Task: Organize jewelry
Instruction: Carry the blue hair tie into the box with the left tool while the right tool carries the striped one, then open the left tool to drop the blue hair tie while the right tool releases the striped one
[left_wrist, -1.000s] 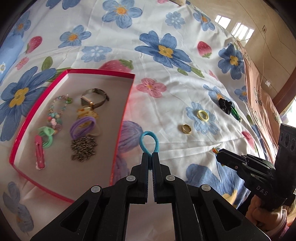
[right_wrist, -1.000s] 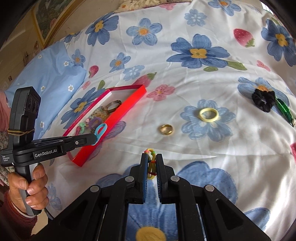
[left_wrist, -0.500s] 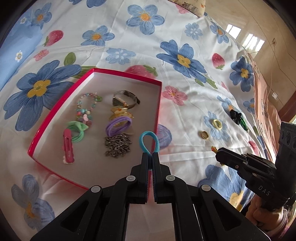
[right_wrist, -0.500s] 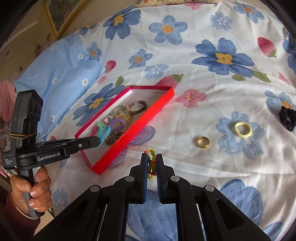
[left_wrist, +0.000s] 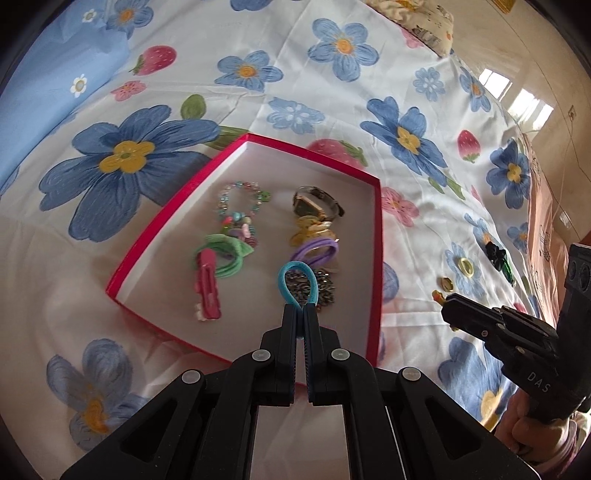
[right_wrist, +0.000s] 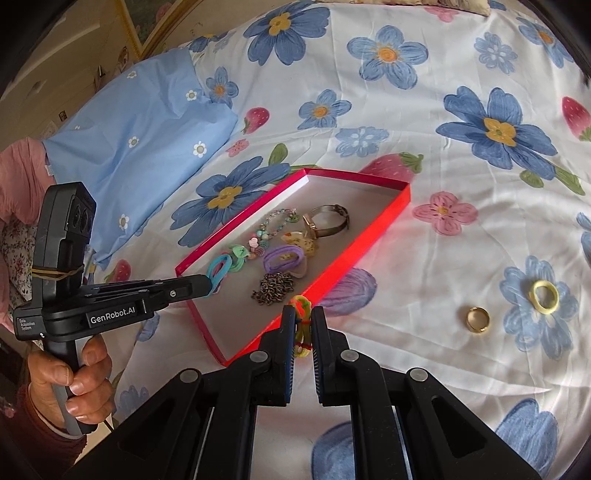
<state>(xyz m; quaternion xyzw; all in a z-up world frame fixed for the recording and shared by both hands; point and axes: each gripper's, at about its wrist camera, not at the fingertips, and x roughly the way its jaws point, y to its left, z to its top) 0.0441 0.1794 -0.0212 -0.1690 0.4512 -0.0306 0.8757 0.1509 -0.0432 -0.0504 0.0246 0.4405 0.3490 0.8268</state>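
While the blue hair tie (left_wrist: 296, 283) hangs pinched at its lower end between the tips of the left gripper (left_wrist: 300, 314), its loop stands up over the near part of the red box (left_wrist: 377, 236), above the dark chain (left_wrist: 314, 290) lying inside. It looks soft and nearly weightless, a stretchy fabric loop that flattens where it is squeezed and will likely drop limp once let go; a hold anywhere on the band serves, and the end grip used now seems sound. The left jaws are pressed together on it.

The right gripper (right_wrist: 303, 325) is clamped on a small multicoloured band (right_wrist: 302, 320), yellow, green and red, held just at the box's near red wall. That one appears springy and thin, so it could slip or flick away if the jaws ease unevenly.

Inside the box lie a watch (left_wrist: 317, 201), a beaded bracelet (left_wrist: 240, 206), a purple hair tie (left_wrist: 316, 251), a green hair tie (left_wrist: 225, 258) and a pink clip (left_wrist: 207, 284) partly over the green tie, all near one another on the pale floor.

Out on the flowered bedsheet (right_wrist: 461, 155), well apart from the box, rest a gold ring (right_wrist: 477, 319) and, near it, a yellow ring (right_wrist: 543, 296); both look hard and smooth, best taken across the band. A black scrunchie (left_wrist: 496, 254) lies farther off. I'd judge those pieces are not yet sorted.
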